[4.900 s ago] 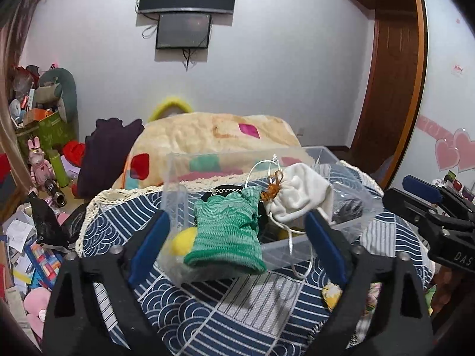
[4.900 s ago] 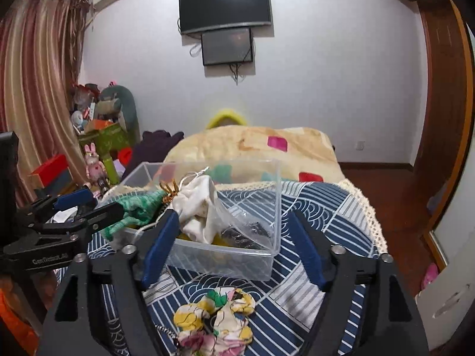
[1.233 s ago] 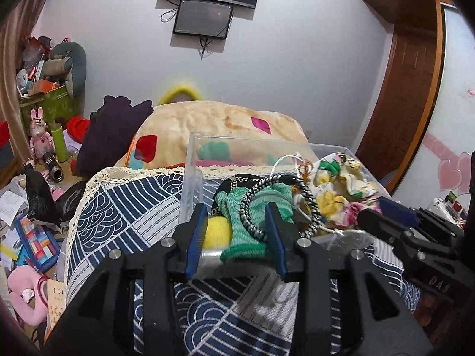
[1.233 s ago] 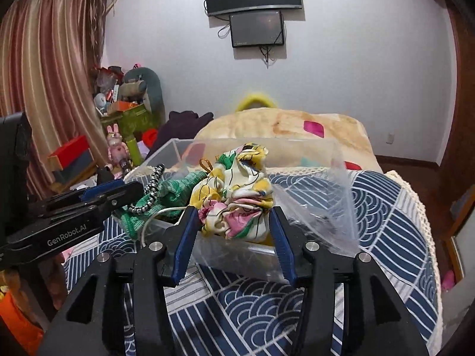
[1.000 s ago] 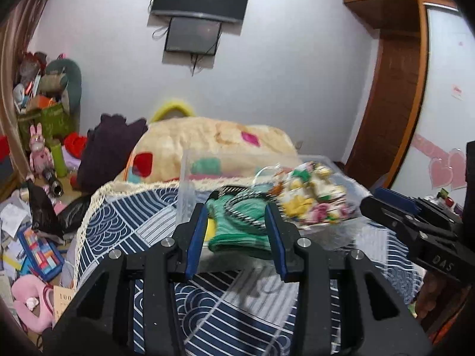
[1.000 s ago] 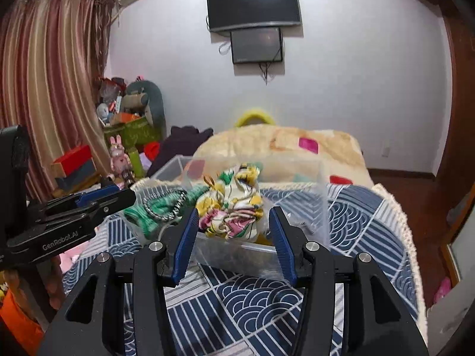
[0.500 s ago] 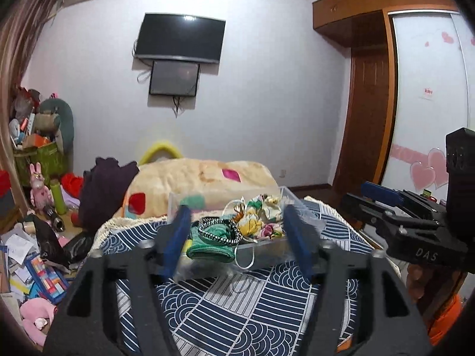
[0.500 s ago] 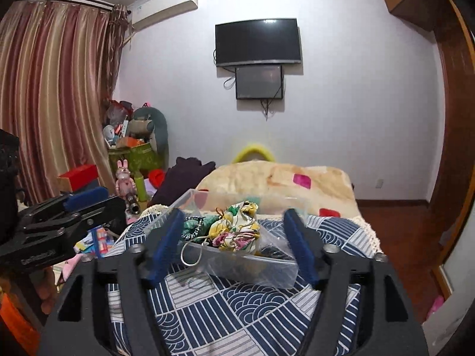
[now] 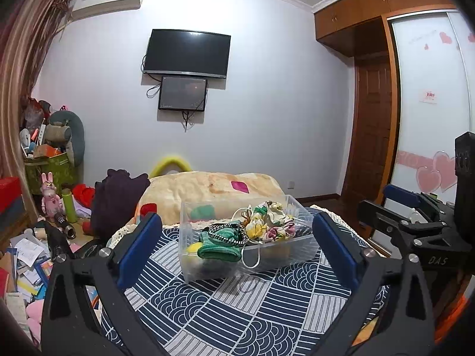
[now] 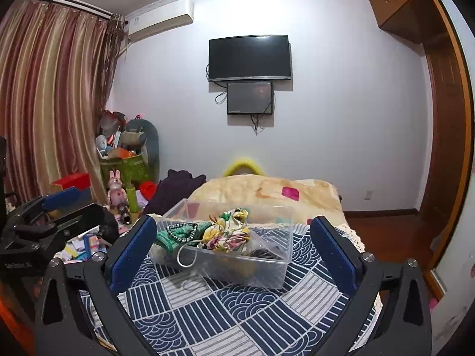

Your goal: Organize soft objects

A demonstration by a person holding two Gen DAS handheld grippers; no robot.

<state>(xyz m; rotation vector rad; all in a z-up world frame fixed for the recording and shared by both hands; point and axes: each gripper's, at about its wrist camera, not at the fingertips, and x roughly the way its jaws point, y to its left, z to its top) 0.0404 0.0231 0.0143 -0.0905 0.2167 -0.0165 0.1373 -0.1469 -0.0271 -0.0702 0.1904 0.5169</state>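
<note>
A clear plastic bin (image 9: 276, 253) stands on the blue patterned table cover (image 9: 237, 305). It holds a green knit piece (image 9: 221, 247), a beaded black-and-white loop (image 9: 228, 234), a flowery cloth bundle (image 9: 271, 222) and a white cord (image 9: 252, 259) hanging over its front wall. The bin also shows in the right wrist view (image 10: 225, 255). My left gripper (image 9: 237, 249) is open and empty, held back from the bin. My right gripper (image 10: 234, 249) is open and empty, also back from the bin. Each gripper shows at the edge of the other's view.
A bed with a beige blanket (image 9: 207, 188) lies behind the table. Toys, boxes and papers (image 9: 35, 237) clutter the floor at the left. A wardrobe and door (image 9: 374, 148) stand at the right. A TV (image 9: 186, 52) hangs on the far wall.
Both grippers let go of the beaded loop and flowery cloth into the bin, opened wide, and pulled back and up from the table.
</note>
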